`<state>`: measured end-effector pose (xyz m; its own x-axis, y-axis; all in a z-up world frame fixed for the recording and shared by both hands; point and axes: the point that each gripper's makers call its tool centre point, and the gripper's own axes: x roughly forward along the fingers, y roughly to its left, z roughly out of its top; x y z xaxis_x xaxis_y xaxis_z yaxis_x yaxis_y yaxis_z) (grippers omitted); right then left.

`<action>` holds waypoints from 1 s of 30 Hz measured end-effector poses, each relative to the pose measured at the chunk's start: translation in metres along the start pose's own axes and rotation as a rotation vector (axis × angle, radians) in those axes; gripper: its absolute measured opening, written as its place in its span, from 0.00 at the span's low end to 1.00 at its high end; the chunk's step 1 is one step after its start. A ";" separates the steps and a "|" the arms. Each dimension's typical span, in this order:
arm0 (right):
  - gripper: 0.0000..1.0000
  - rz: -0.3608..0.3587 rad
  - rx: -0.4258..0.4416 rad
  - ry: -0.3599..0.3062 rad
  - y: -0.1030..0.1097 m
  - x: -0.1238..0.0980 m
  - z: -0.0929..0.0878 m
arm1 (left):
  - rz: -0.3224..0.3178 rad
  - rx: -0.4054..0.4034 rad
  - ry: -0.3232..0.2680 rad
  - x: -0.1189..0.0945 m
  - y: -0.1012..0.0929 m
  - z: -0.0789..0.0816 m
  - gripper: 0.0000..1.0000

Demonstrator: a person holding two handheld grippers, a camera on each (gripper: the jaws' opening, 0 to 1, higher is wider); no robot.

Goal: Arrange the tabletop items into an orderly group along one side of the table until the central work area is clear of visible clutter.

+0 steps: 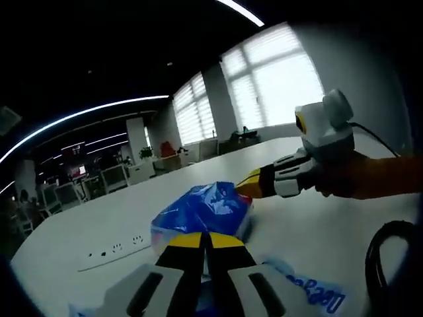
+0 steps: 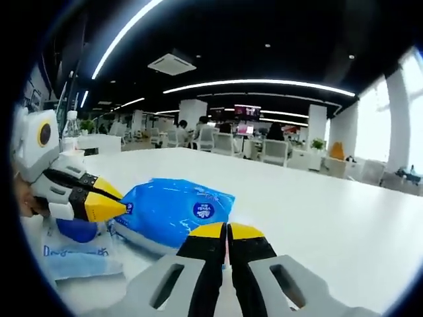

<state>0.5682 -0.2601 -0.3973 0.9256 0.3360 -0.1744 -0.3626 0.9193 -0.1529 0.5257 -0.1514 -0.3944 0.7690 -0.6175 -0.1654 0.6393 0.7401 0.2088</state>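
Rising from the near edge of the left gripper view, the left gripper [image 1: 205,247] has its yellow-tipped jaws pressed together, tips against the near edge of a blue plastic packet [image 1: 201,212] lying on the white table [image 1: 317,224]; whether they pinch its film cannot be told. The right gripper [image 1: 248,185] enters this view from the right, its yellow tips closed and touching the packet's far right corner. In the right gripper view the right gripper [image 2: 228,239] likewise shows its jaws together at the packet's [image 2: 173,210] near edge, and the left gripper [image 2: 122,206] comes in from the left with its tip against the packet's left end. Beside the near left of the packet lies a flat pale wrapper with blue lettering [image 2: 76,254], also seen at the near right in the left gripper view [image 1: 310,294]. A black cable [image 1: 390,264] curves at the near right. A white power strip [image 1: 112,252] lies left of the packet. Farther left in the right gripper view stands a clear bottle [image 2: 71,131]. Beyond the table: office chairs [image 2: 274,150], seated people, large windows [image 1: 277,82], ceiling light strips.
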 end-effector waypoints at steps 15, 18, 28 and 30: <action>0.00 -0.054 -0.089 -0.041 -0.009 -0.015 0.020 | 0.002 0.113 -0.037 -0.006 -0.007 0.019 0.00; 0.00 -0.062 -0.086 -0.049 -0.013 -0.021 0.024 | 0.002 0.128 -0.044 -0.006 -0.010 0.024 0.00; 0.00 -0.078 -0.119 -0.039 -0.020 -0.042 0.031 | -0.011 0.133 -0.069 -0.009 -0.021 0.040 0.00; 0.00 -0.080 -0.129 -0.035 -0.020 -0.045 0.031 | -0.015 0.134 -0.065 -0.009 -0.023 0.040 0.00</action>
<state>0.5374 -0.2874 -0.3558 0.9544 0.2720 -0.1228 -0.2966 0.9102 -0.2889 0.5039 -0.1736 -0.3591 0.7547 -0.6472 -0.1071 0.6404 0.6914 0.3344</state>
